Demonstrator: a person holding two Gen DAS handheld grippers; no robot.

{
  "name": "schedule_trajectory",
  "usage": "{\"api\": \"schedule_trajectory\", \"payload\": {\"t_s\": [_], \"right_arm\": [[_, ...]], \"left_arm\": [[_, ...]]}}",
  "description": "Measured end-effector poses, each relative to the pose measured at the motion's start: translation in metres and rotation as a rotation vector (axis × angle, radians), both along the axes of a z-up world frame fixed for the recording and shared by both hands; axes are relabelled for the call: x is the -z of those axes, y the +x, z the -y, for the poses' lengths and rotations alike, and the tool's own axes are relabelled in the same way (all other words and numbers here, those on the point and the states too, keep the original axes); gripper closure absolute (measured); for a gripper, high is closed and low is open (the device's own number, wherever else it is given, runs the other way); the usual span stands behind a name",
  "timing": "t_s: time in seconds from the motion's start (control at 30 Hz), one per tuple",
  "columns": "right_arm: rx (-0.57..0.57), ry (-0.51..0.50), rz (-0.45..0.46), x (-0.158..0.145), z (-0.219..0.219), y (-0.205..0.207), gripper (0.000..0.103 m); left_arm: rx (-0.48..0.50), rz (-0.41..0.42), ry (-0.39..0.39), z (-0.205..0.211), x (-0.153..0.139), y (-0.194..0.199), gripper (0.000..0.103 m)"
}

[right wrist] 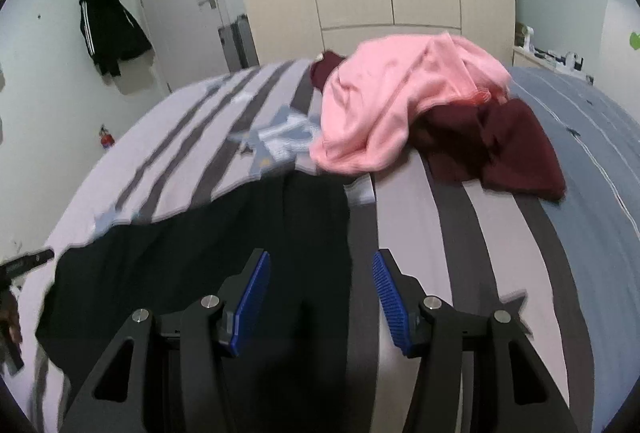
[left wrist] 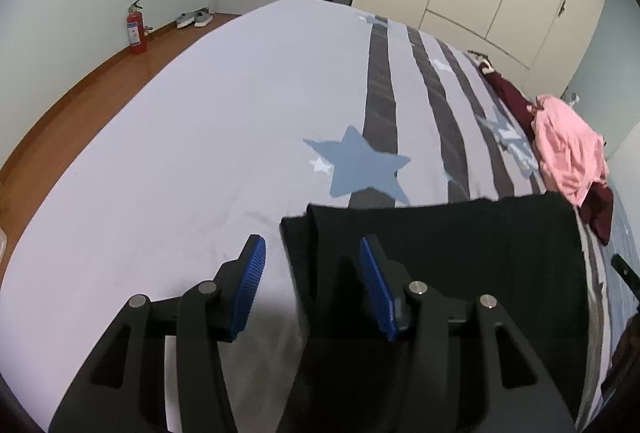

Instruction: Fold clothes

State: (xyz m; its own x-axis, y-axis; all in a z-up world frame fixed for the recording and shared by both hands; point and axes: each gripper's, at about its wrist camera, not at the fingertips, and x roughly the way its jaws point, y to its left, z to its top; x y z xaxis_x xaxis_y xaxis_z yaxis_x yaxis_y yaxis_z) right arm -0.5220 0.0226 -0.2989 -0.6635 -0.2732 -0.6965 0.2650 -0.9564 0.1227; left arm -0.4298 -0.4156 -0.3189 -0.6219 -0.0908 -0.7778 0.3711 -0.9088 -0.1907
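The left gripper (left wrist: 312, 253) pointed steeply down over the bed (left wrist: 200, 137), its two blue pads (left wrist: 250, 285) parted about halfway with nothing between them; one pad hung over bare sheet, the other over the near left edge of the black garment (left wrist: 460, 253). The right gripper (right wrist: 320, 273) tilted down likewise, jaws about half open and empty, above the right edge of that same garment (right wrist: 200, 253), which lay flat and folded on the striped, star-printed cover. The tip of the left gripper showed at the left rim of the right wrist view.

Three garments were on the bed: the one black piece near the grippers, one pink top (right wrist: 400, 105) crumpled farther back, and one maroon piece (right wrist: 508, 149) partly under it. One black jacket (right wrist: 108, 29) hung on the wall, one red fire extinguisher (left wrist: 136, 31) stood on the floor, and one pair of shoes (left wrist: 194, 18) sat by the door
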Motion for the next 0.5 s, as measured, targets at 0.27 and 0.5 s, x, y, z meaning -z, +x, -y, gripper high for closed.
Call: {"api": "schedule_trajectory", "payload": {"t_s": [0.27,0.5], "right_arm": [[0.064,-0.004,0.069,0.018,-0.015,0.038,0.053],[0.068,0.006,0.071,0.018,-0.014,0.043,0.053]], "left_arm": [[0.02,0.065,0.025,0.013,0.031,-0.025,0.052],[0.049,0.072,0.028,0.015,0.048,-0.025,0.051]]}}
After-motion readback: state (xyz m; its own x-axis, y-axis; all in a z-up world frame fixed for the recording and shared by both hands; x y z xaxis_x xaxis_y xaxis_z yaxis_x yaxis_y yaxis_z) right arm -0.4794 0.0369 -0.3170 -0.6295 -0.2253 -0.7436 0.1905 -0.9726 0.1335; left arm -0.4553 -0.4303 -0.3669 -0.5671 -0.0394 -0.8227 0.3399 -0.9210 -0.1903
